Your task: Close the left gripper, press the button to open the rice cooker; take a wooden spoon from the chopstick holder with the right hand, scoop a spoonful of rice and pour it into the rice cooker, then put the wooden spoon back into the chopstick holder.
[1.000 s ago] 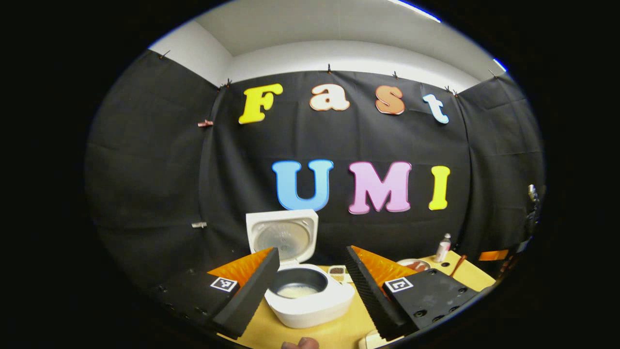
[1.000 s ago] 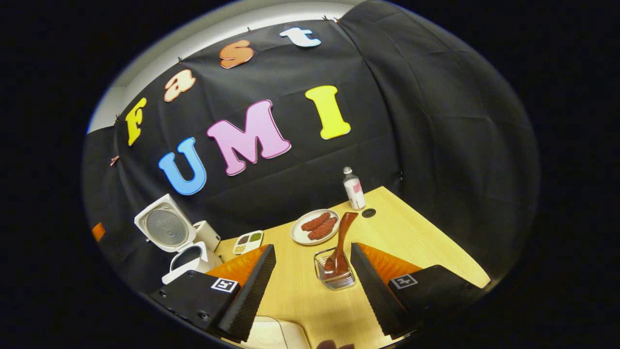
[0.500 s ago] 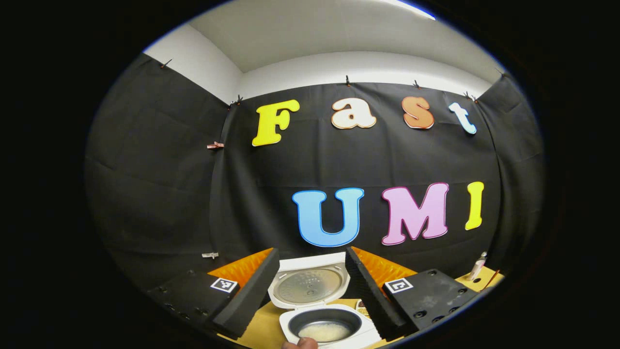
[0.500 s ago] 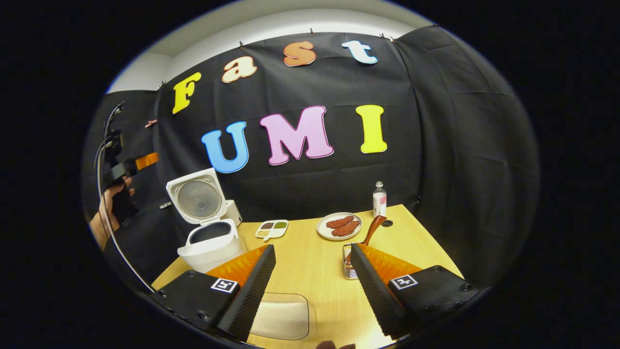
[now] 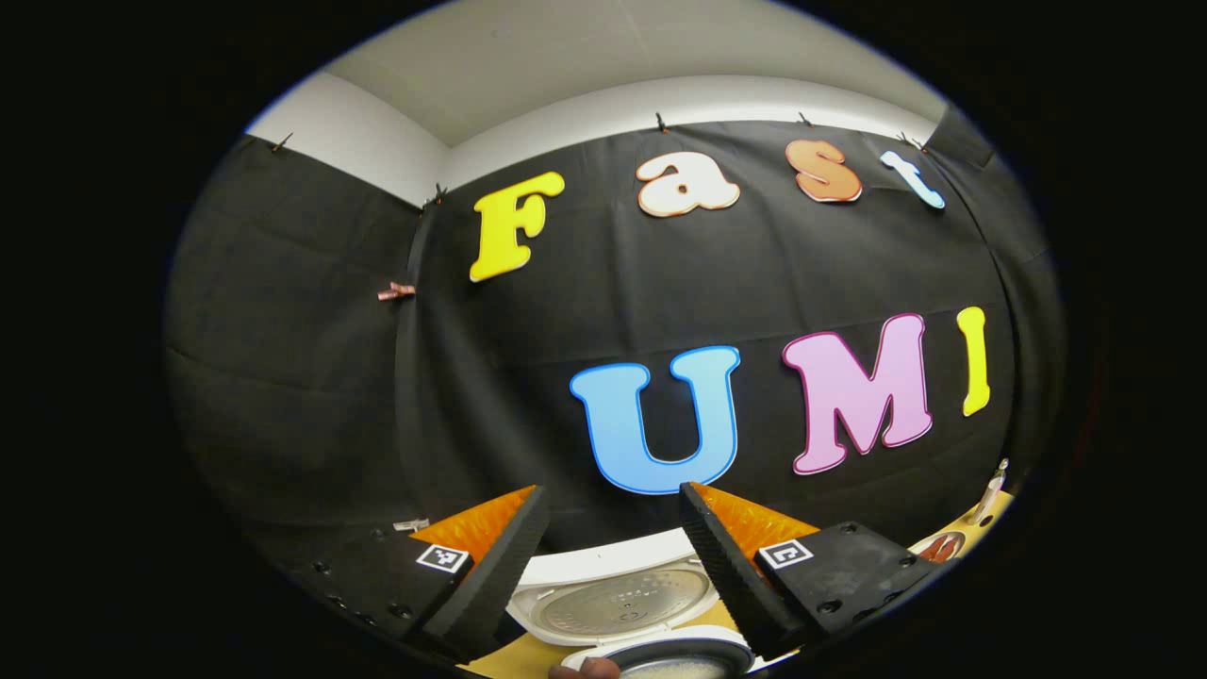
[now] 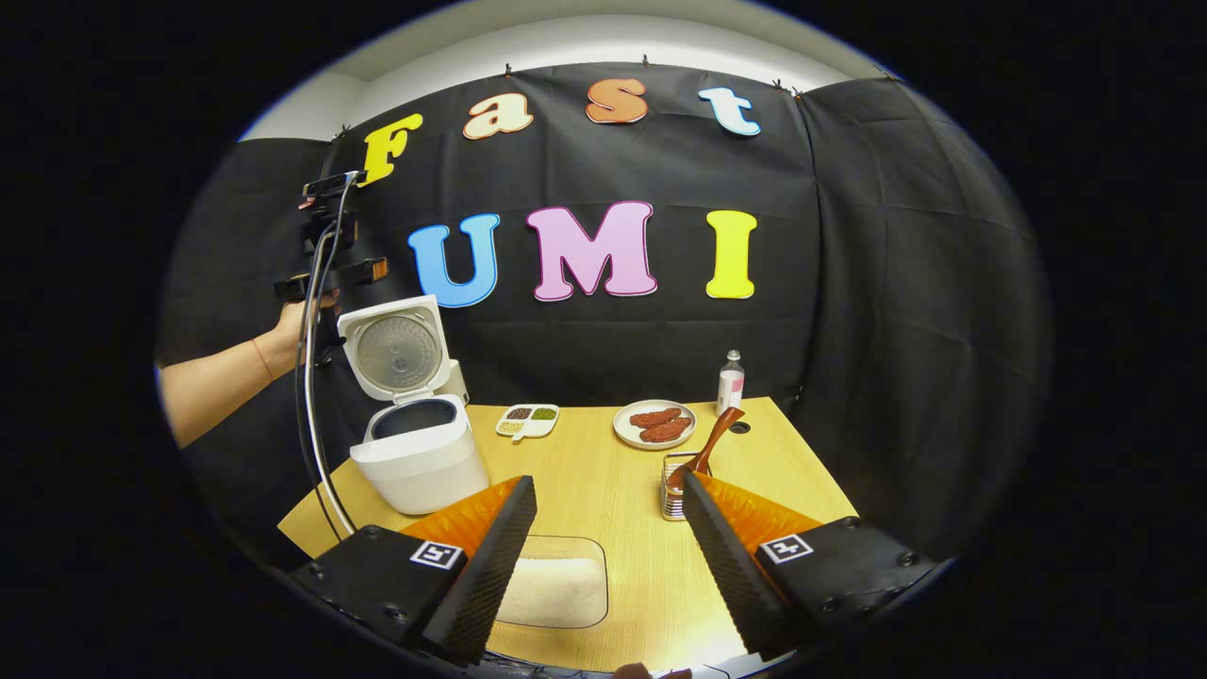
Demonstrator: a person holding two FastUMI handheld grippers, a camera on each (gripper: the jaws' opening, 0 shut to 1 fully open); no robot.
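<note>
Holding both grippers back, with the wooden spoon (image 6: 702, 455) standing in the chopstick holder (image 6: 672, 498).

I judge the work finished: the rice cooker (image 6: 418, 453) at centre left has its lid up, so I keep my left gripper (image 5: 608, 556) high above it and my right gripper (image 6: 608, 547) low over the worktop (image 6: 585, 471). Both pairs of fingers stand wide apart and hold nothing. The spoon's long axis leans toward the upper right of the frame; which end is up I cannot tell. The rice tray (image 6: 554, 592) lies at lower centre.
</note>
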